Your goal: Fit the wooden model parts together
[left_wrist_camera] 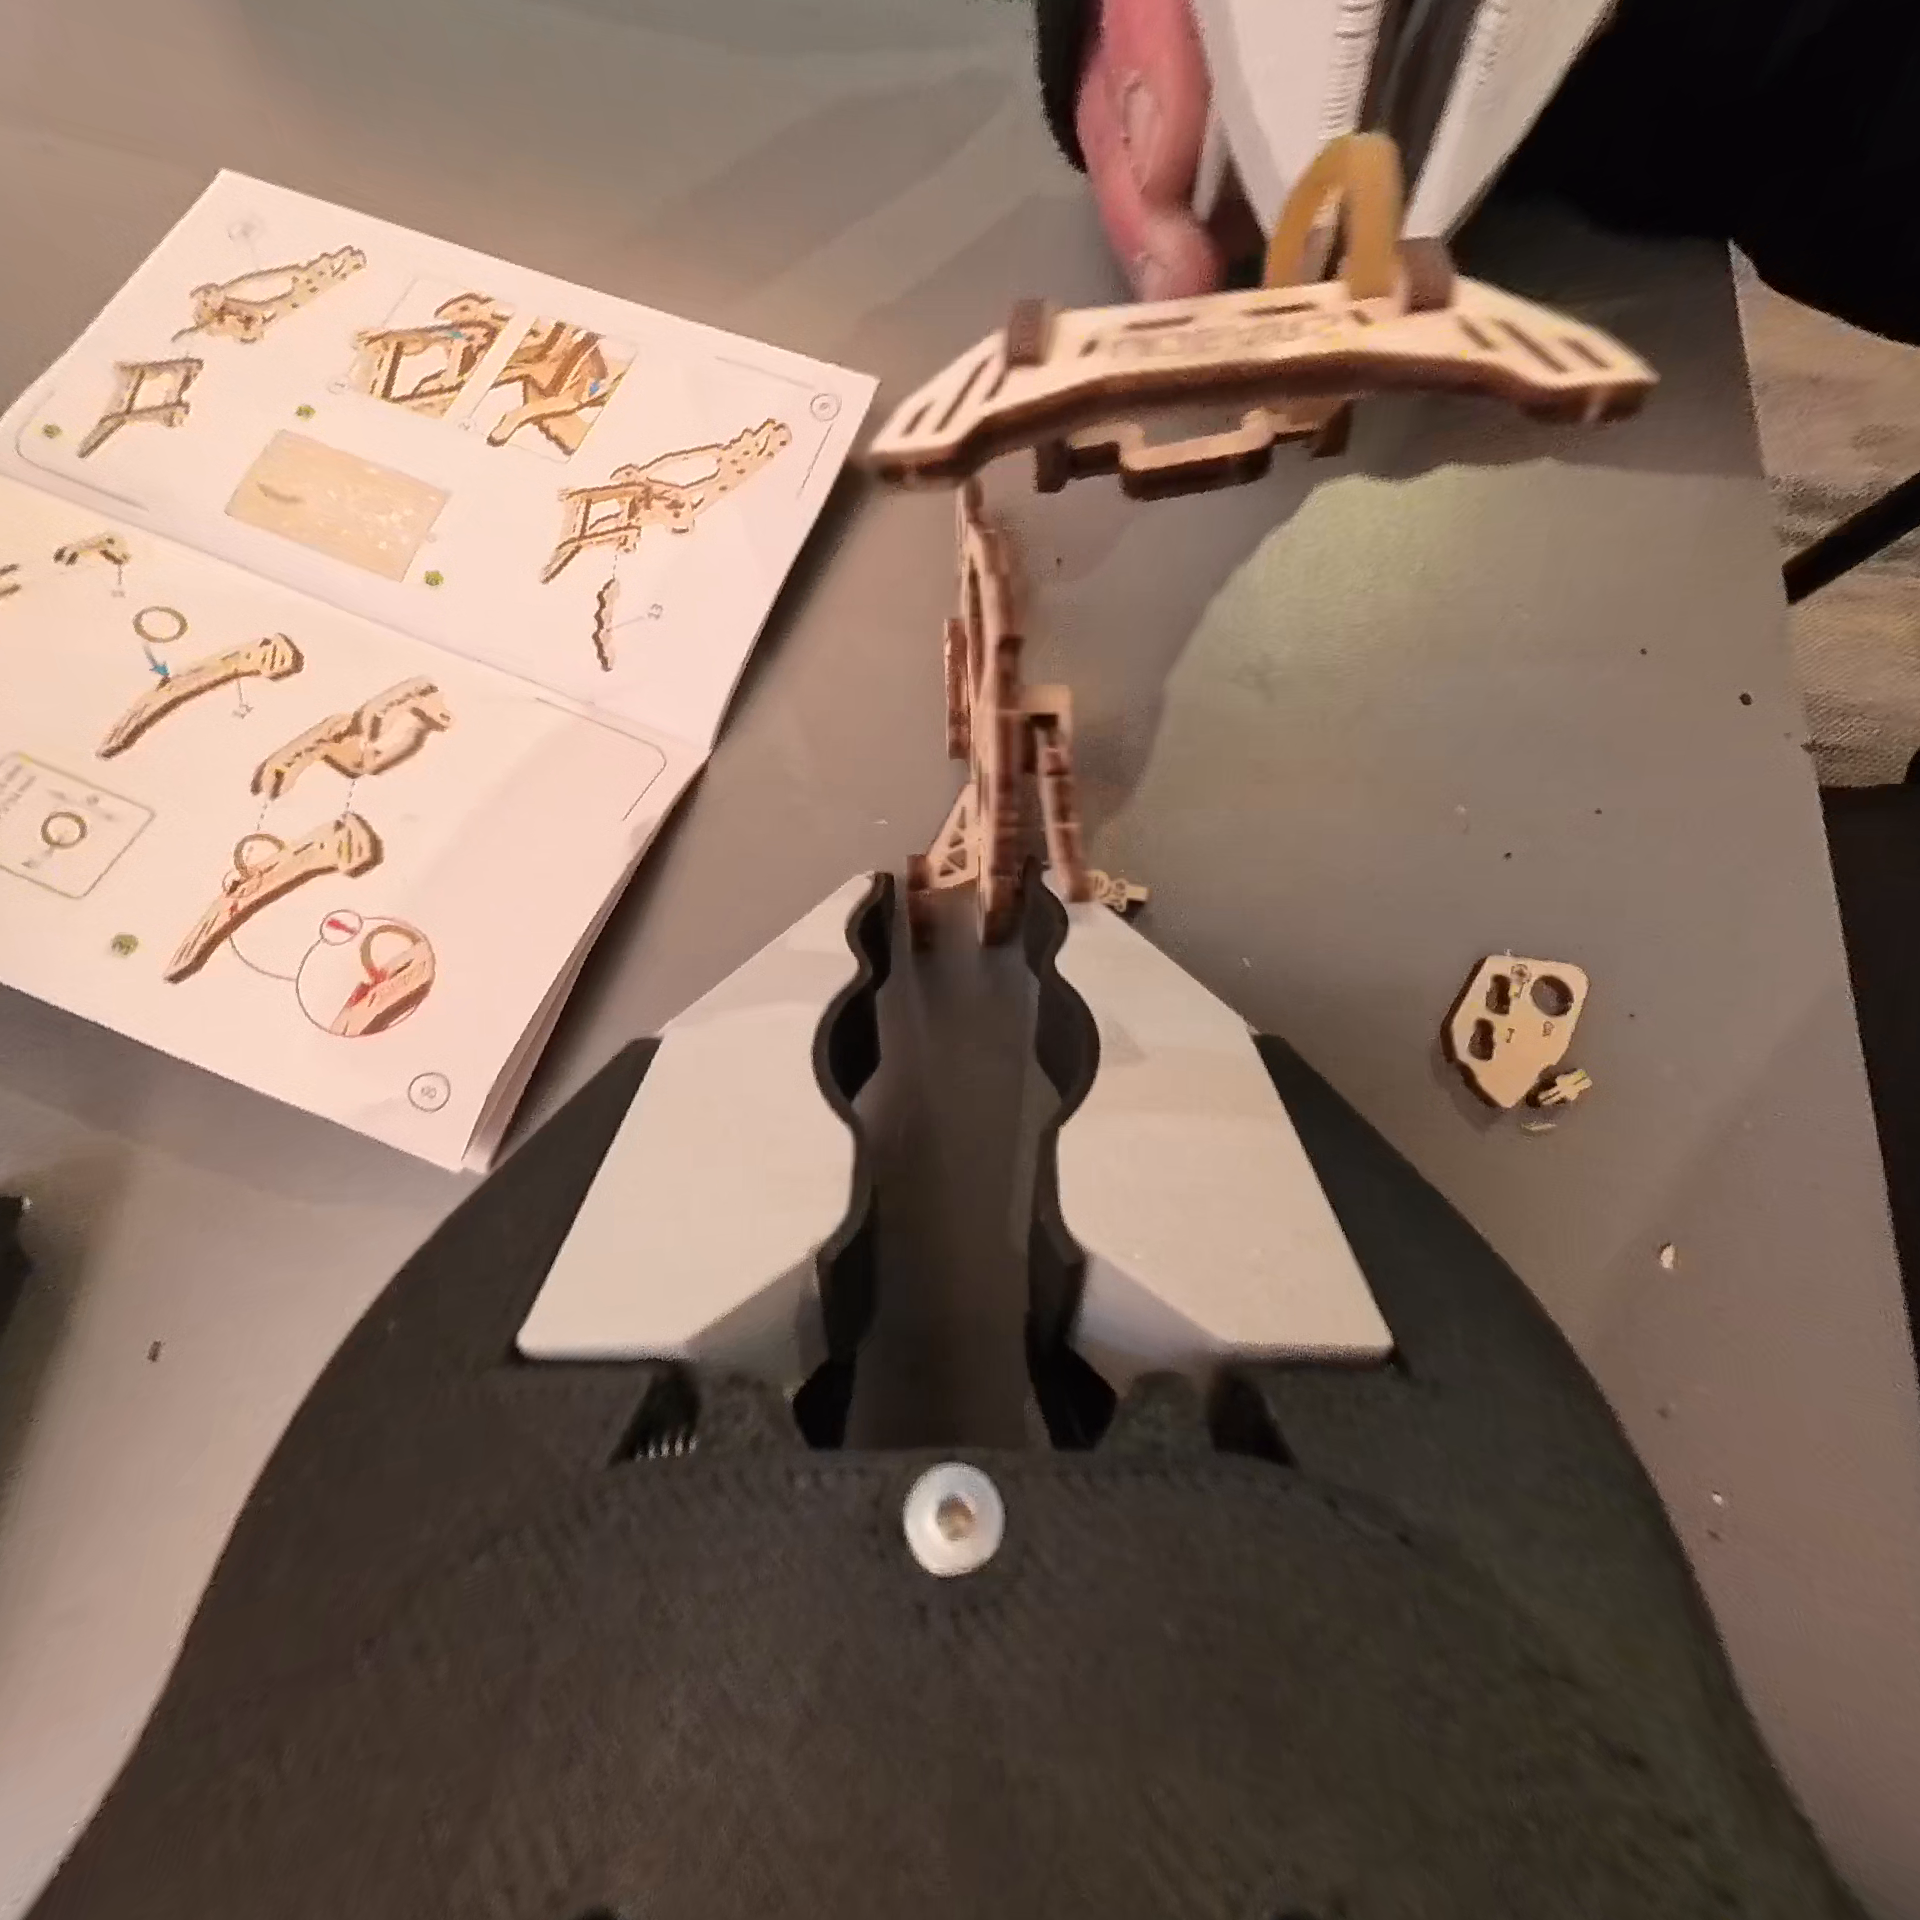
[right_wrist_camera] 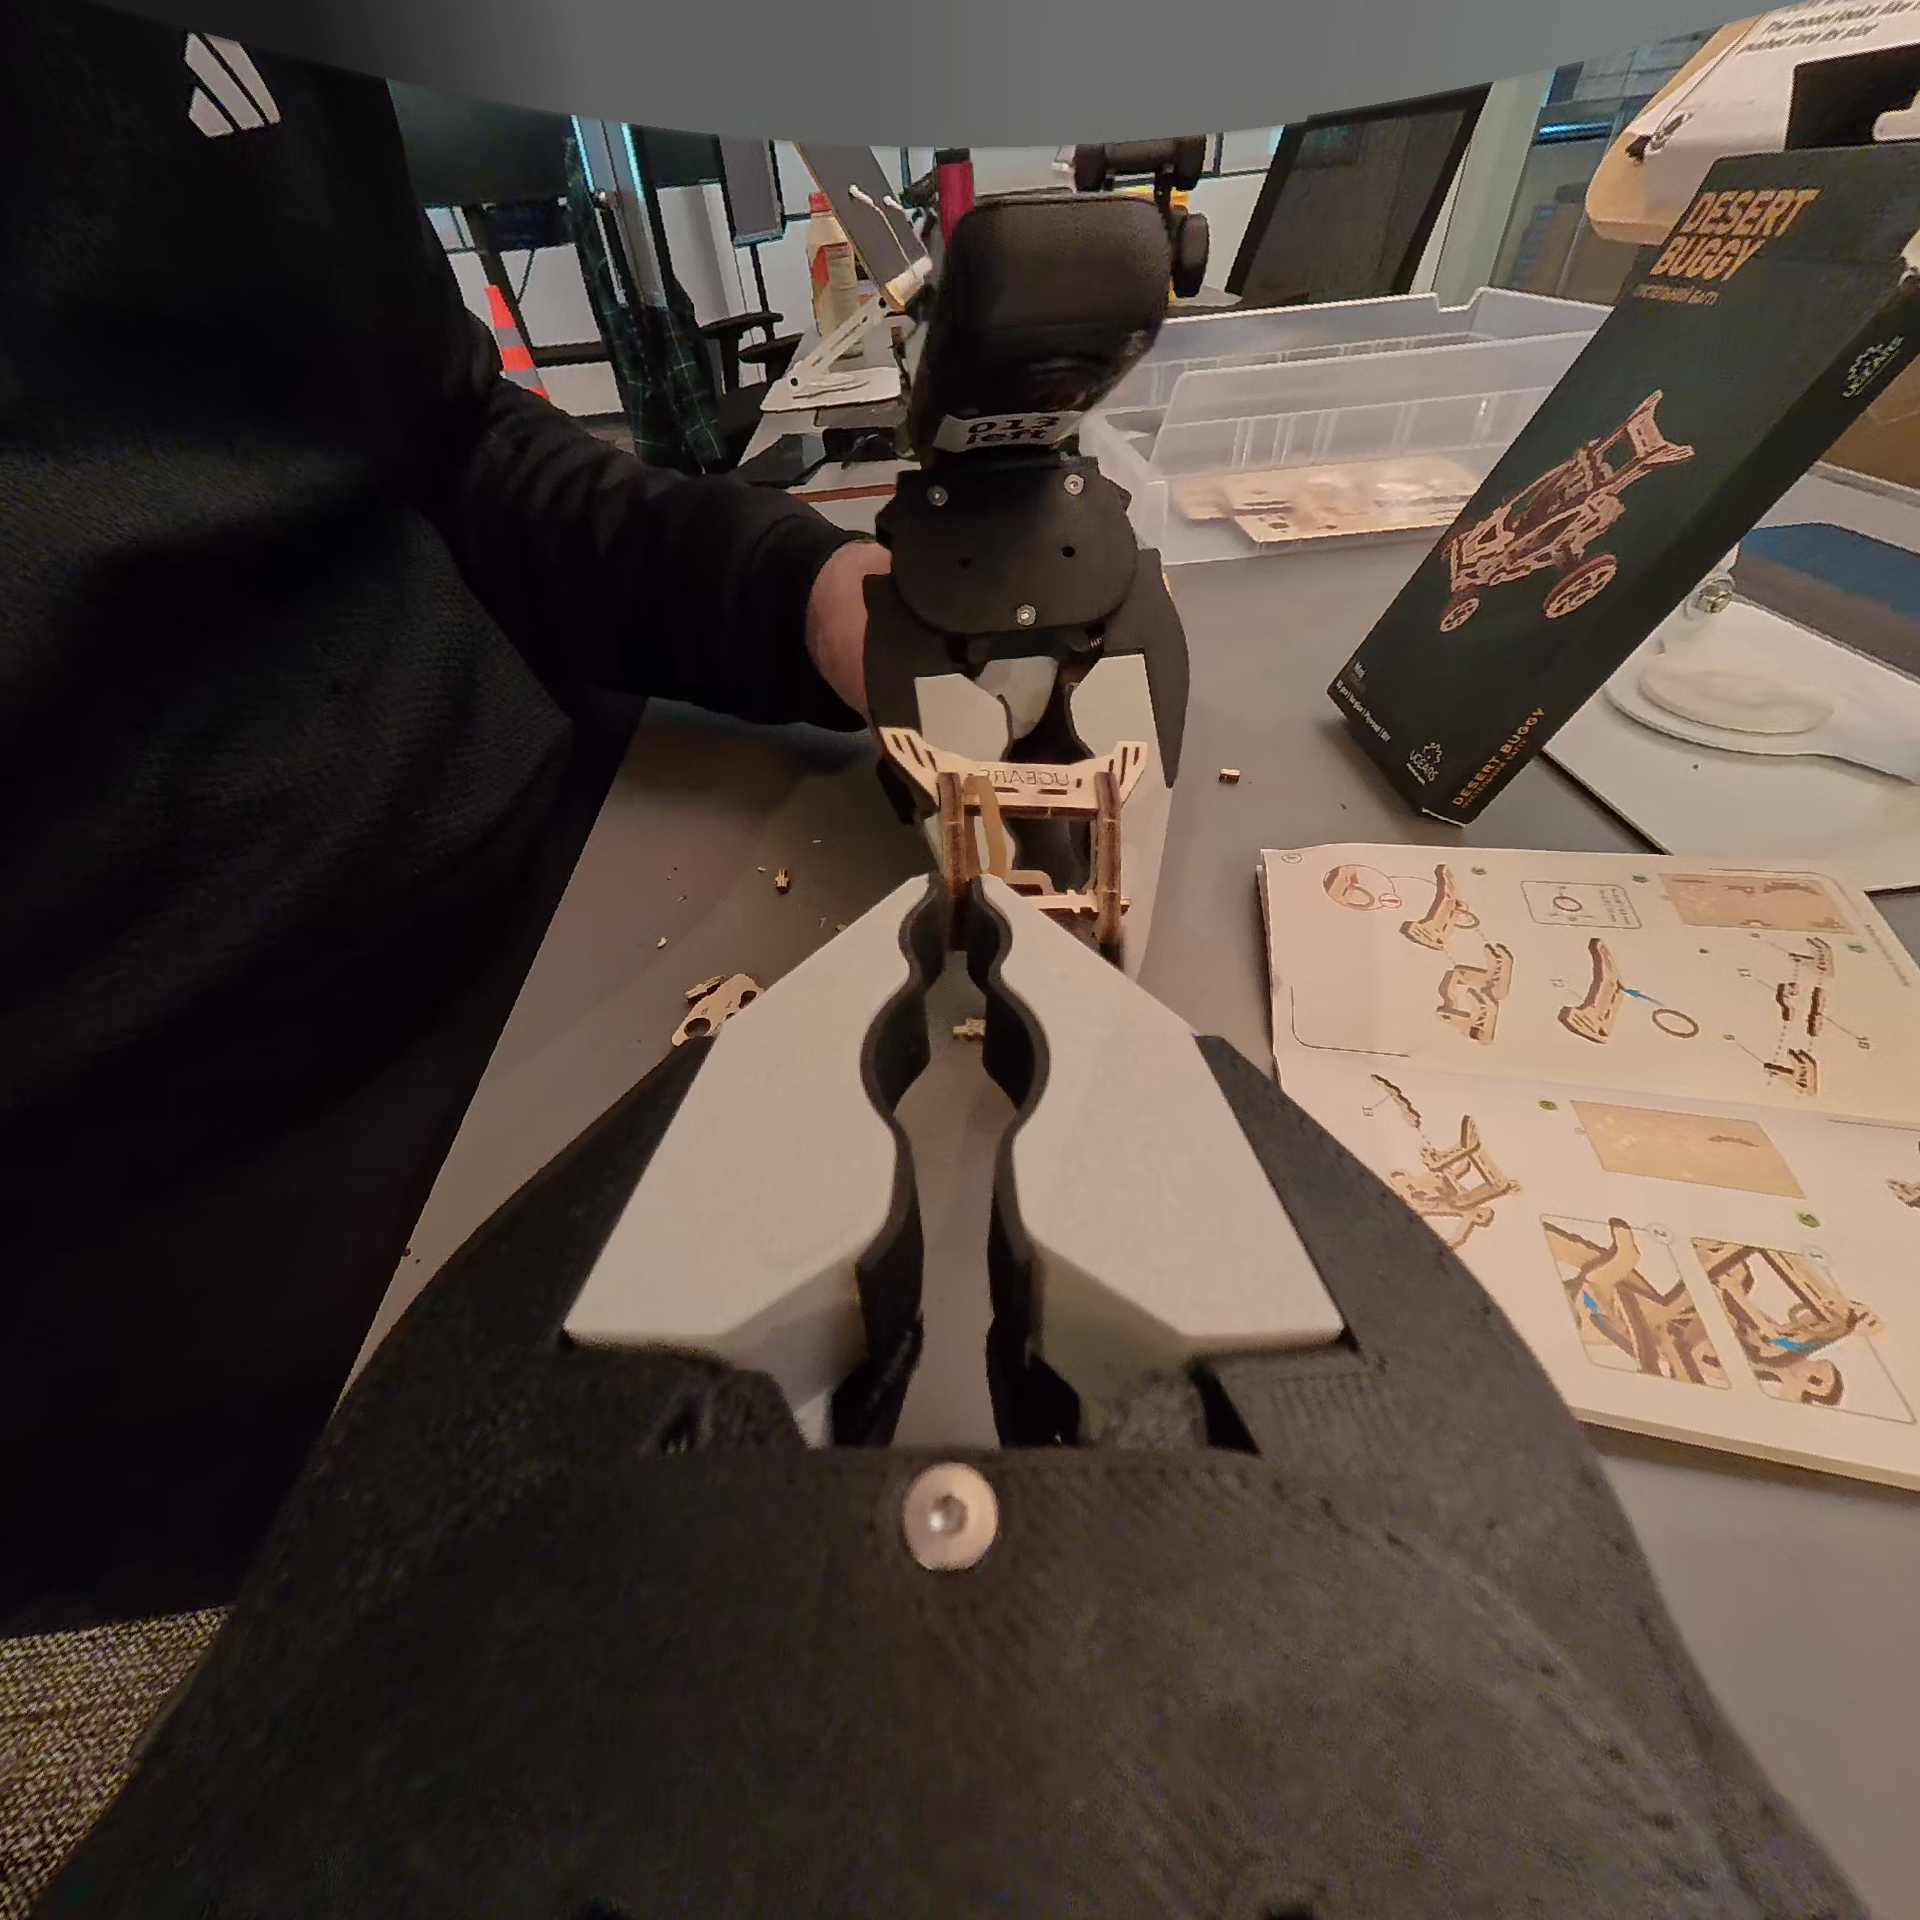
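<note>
My left gripper pinches the wooden frame; my right gripper pinches the rubber ring on the curved wooden bumper.

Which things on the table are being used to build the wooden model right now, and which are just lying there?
In use:
- wooden frame, held by the left gripper
- curved wooden part, held by the right gripper
- open instruction booklet

Lying about:
- small flat wooden piece with holes
- tiny wooden peg beside it
- dark model box
- clear plastic bins
</note>
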Tool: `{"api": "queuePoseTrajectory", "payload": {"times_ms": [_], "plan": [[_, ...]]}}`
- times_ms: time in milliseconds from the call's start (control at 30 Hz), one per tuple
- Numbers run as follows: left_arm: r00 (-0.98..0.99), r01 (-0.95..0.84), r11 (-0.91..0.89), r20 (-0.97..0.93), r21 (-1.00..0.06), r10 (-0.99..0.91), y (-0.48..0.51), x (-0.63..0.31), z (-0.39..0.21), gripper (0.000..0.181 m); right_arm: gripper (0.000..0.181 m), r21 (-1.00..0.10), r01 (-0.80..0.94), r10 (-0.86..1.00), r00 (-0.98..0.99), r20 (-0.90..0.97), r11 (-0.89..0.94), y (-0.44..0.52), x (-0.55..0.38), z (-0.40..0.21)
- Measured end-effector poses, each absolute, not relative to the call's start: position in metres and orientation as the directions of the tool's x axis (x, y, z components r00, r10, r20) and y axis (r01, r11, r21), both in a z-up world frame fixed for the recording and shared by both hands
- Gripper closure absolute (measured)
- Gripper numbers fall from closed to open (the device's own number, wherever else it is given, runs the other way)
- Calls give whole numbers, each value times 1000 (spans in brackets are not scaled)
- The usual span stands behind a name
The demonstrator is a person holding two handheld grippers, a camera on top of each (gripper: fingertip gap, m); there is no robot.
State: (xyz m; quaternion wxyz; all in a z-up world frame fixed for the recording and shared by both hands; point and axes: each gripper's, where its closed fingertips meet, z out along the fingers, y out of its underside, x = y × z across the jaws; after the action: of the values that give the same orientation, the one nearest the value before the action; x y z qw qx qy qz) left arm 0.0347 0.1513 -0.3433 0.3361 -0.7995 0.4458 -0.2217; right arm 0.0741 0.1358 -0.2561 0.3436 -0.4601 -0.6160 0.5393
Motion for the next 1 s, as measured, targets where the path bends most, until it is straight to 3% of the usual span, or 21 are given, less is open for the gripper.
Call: {"api": "queuePoseTrajectory", "payload": {"times_ms": [33, 1000], "plan": [[512, -552, -399, 79, -732, -855, 152, 34, -344, 158, 181, -981, 195, 938, -340, -75, -7, 136, 74, -256], [554, -506, -402, 70, -764, -830, 147, 22, -337, 140, 181, -969, 248, 942, -328, -71, 13, 134, 73, -265]]}}
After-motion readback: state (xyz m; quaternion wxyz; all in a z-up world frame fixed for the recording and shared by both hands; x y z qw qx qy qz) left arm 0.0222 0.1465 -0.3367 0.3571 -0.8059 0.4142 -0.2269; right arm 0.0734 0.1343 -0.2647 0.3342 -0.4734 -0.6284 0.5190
